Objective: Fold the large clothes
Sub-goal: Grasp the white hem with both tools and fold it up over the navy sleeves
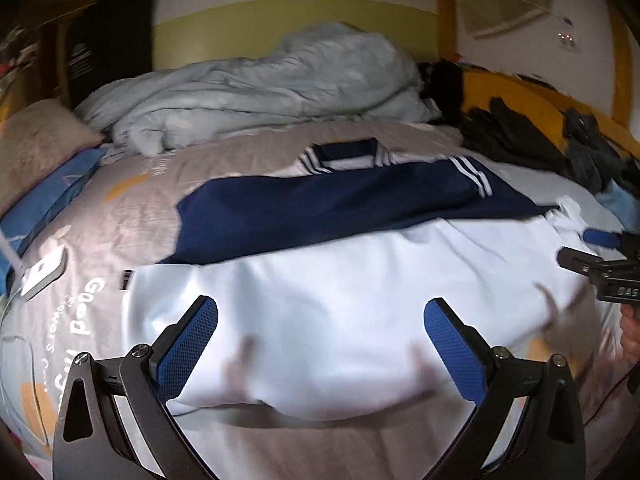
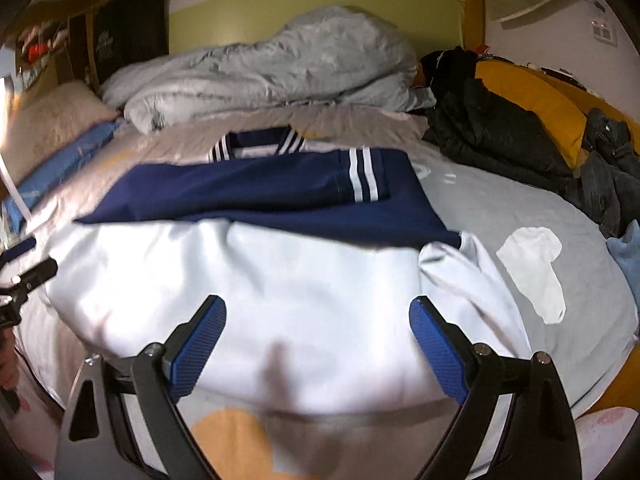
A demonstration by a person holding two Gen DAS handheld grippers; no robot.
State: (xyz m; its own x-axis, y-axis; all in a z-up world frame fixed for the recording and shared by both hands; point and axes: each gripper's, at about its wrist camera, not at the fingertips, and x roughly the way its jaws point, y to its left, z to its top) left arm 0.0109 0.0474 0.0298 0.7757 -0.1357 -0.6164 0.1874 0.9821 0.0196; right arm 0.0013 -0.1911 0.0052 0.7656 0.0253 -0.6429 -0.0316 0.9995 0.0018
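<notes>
**Fingers spread over a half-folded jacket**

Left wrist view: the left gripper (image 1: 320, 344) hangs over the jacket (image 1: 340, 320) with its fingers (image 1: 188, 344) spread wide and nothing between them. The jacket lies on the bed (image 1: 120, 216), white body nearest, navy sleeve (image 1: 340, 204) laid across it, striped collar (image 1: 348, 154) beyond. The right gripper (image 1: 600, 264) shows at the jacket's right edge; whether it grips cannot be told here.

Right wrist view: the right gripper's fingers (image 2: 200, 344) are spread too, empty, above the near hem (image 2: 320, 396). A quilt (image 2: 280, 68) is heaped behind.

Sleeves seem folded in already. Next likely calls for pinching both near hem corners and carrying them up toward the collar.
</notes>
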